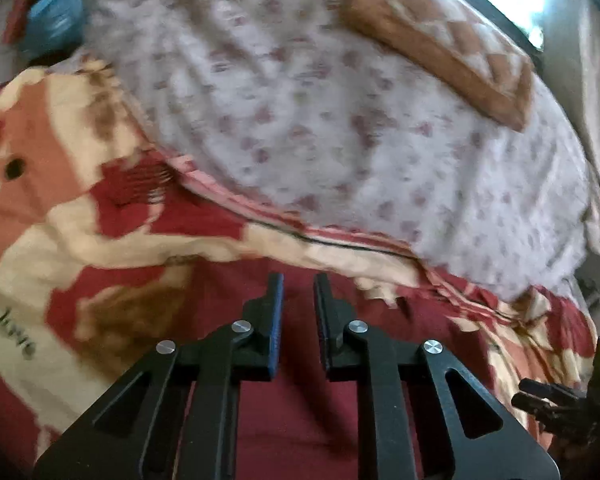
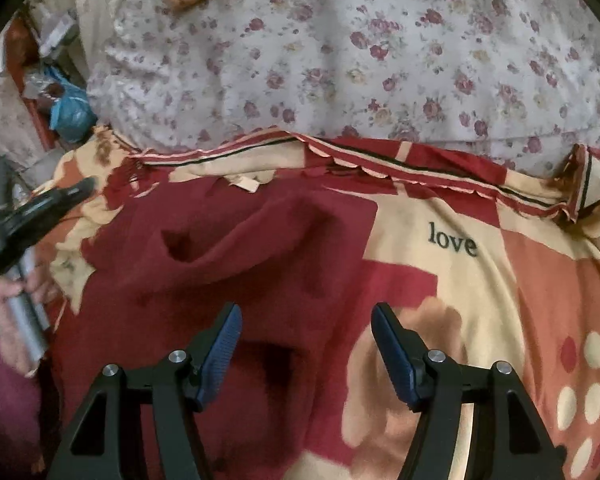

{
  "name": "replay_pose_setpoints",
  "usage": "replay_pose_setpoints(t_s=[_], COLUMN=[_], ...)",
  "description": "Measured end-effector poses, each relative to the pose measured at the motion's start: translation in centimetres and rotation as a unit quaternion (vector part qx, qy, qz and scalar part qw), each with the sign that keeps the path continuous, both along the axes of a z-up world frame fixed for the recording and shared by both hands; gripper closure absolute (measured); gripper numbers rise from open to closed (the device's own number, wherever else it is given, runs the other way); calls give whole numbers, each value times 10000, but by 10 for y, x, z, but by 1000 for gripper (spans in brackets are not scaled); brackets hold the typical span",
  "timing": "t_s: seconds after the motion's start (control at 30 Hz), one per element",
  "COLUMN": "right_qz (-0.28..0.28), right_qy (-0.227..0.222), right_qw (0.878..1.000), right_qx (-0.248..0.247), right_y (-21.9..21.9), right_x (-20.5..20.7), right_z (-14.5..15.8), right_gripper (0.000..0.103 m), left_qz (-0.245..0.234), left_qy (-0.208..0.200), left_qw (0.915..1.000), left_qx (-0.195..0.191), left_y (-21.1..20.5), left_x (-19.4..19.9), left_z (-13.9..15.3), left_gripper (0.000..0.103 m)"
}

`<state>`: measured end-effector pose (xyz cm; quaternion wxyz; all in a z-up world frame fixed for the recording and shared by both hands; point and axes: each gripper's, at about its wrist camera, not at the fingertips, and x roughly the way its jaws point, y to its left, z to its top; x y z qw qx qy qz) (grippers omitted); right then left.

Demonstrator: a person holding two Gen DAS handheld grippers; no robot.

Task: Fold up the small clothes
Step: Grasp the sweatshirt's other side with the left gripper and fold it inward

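A dark red garment [image 2: 236, 248] lies rumpled on the patterned bedcover [image 2: 452, 280], with a raised fold across its middle. My right gripper [image 2: 305, 310] hovers open just above its near part, nothing between the blue pads. The left gripper [image 1: 298, 278] points down at the same red cloth [image 1: 300, 420]; its jaws stand almost together with a narrow slit, and I see no cloth pinched there. In the right wrist view the left gripper [image 2: 80, 189] sits at the garment's left edge, held by a hand [image 2: 12, 292]. The right gripper [image 1: 540, 396] shows dark at the lower right of the left wrist view.
The bedcover is red, cream and orange with the word "love" [image 2: 454, 242] printed on it. Beyond it spreads a white floral sheet [image 2: 360, 72]. A brown patterned pillow [image 1: 440, 40] lies at the far side. A blue bag [image 2: 70, 110] and clutter sit beside the bed's left.
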<state>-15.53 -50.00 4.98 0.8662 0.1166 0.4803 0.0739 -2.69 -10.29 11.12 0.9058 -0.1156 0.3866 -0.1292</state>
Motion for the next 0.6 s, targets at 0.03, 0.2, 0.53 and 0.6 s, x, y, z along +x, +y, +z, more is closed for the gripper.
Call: replay_pose_setpoints(t_s=[0.03, 0.2, 0.53, 0.6], right_qz=[-46, 56, 296, 283], right_qy=[71, 113, 137, 100], right_qw=[10000, 9997, 9993, 9993], right_qx=[-14, 211, 205, 229], right_y=[1, 18, 38, 36], right_x=[6, 18, 13, 10], right_z=[-4, -5, -4, -2], right_gripper=[37, 37, 37, 37], left_qz=[39, -156, -632, -503], left_qy=[155, 692, 1449, 1344], left_qw=[9999, 9956, 9860, 9889], left_qx=[21, -605, -539, -390], left_y=[7, 23, -29, -38], left_x=[1, 0, 5, 10], left_z=[-8, -34, -67, -72], left_gripper=[89, 85, 31, 31])
